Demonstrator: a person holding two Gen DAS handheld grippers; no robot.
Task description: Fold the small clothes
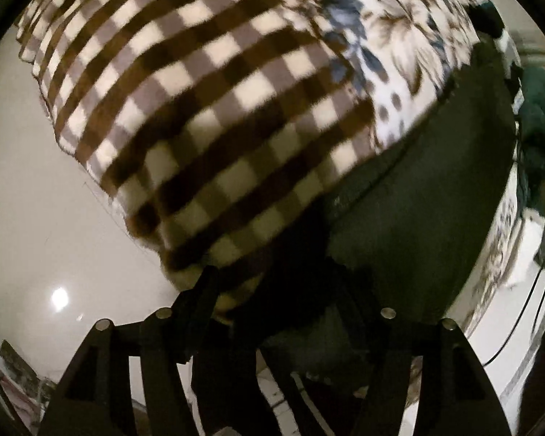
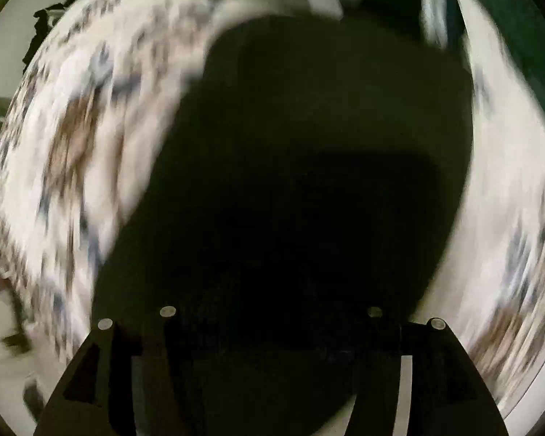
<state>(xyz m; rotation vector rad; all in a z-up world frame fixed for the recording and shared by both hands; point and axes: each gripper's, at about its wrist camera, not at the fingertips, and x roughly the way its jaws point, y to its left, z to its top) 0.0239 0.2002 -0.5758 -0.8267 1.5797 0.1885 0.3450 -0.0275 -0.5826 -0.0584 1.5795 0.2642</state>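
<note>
A dark garment [image 1: 418, 189] is seen spread on a floral bedsheet [image 1: 399, 29]. In the left wrist view it fills the area from the centre toward four o'clock, and a brown checked blanket [image 1: 207, 109] overlaps the area toward ten o'clock. The left gripper [image 1: 272, 290] is held just above the garment's near edge at six o'clock. Its fingers are parted and nothing appears to be pinched between them, though shadow hides the tips.

In the blurred right wrist view the same cloth [image 2: 309, 145] fills the centre. The right gripper [image 2: 272, 327] is lost against the dark fabric, so it cannot be told whether its fingers are spread or gripping.

The garment is judged light, limp and easily bunched. A hem or corner is best taken at the edge, where only one layer is caught.
</note>
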